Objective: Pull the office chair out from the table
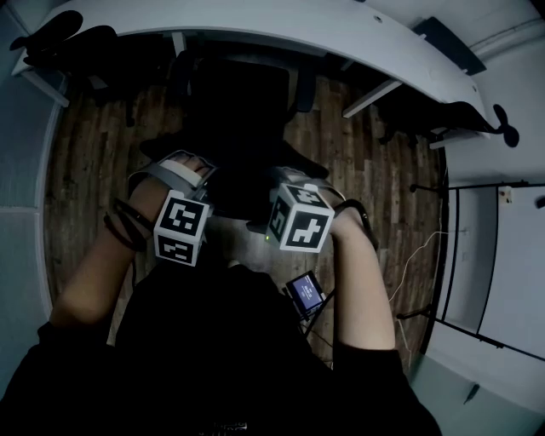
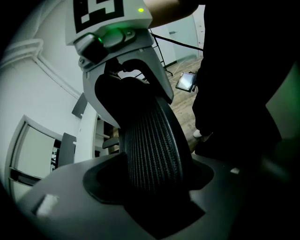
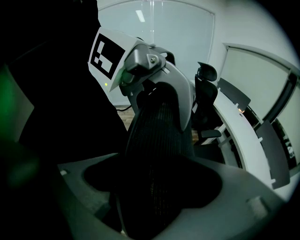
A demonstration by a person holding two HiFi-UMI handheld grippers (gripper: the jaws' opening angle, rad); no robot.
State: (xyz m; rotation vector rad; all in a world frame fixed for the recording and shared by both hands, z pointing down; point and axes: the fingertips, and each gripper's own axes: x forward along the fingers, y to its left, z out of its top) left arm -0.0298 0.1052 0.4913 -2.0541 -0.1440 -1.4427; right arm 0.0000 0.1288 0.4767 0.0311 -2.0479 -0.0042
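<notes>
While the office chair (image 1: 241,106) stood on the wood floor (image 1: 85,162) close before the white table (image 1: 341,25), its mesh back rose between both pairs of jaws. The left gripper (image 1: 181,168) and right gripper (image 1: 294,183) each clamped its top rim, side by side, near the person's body.

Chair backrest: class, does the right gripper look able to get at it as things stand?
Very likely yes: the right gripper sits astride the backrest, its jaws closed on the mesh top edge, with nothing in the way.
</notes>
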